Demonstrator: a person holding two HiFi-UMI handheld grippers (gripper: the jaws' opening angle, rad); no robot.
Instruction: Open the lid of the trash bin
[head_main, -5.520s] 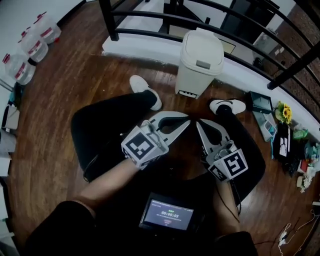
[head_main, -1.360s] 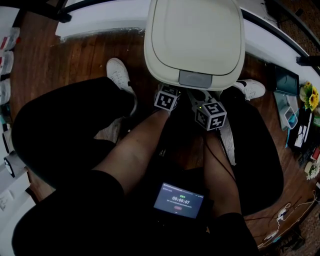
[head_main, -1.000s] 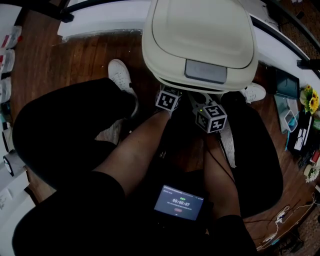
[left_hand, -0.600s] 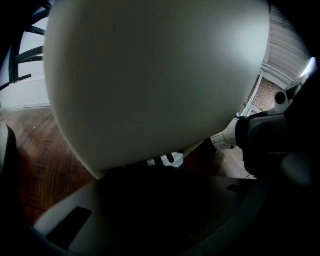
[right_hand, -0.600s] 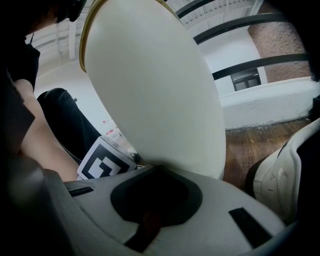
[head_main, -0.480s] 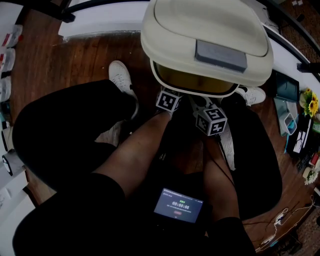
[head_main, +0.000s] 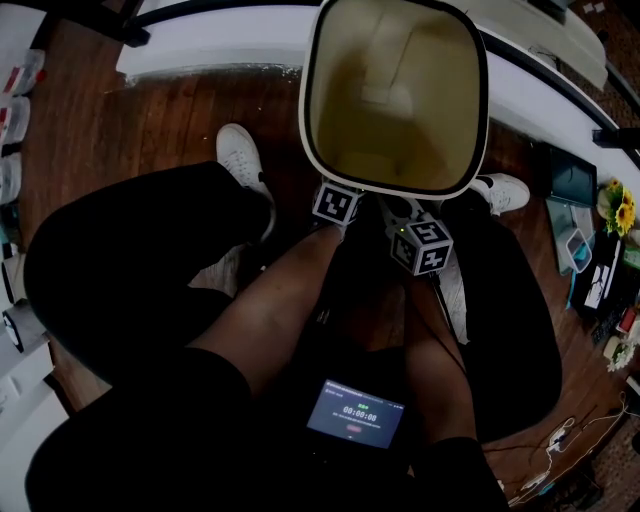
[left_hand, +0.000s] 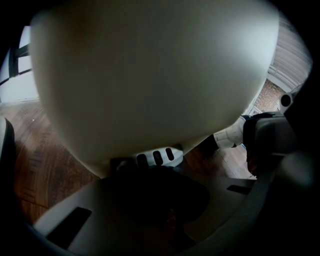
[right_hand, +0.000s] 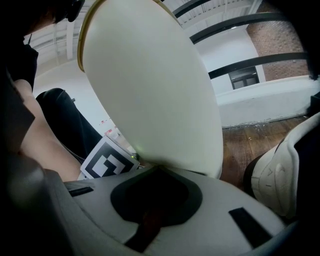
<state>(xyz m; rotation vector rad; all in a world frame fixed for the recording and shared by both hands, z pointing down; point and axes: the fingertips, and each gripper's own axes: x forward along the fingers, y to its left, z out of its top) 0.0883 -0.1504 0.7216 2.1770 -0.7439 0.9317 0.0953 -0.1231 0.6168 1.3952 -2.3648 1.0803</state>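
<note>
In the last half second the lid has swung from half-raised to fully back, beyond the head view, which now looks straight into the trash bin (head_main: 390, 189) on the floor between the person's feet. The left gripper (left_hand: 150, 170), jaws pressed together, sits at the slotted foot pedal (left_hand: 156, 157). The right gripper (right_hand: 155, 169), likewise closed and empty, is tucked under the bin's wall. The opening looks done.

Head view: steeply down into trash bin (head_main: 394, 100). Both gripper views: low, v. close, facing same bin's outside.
</note>
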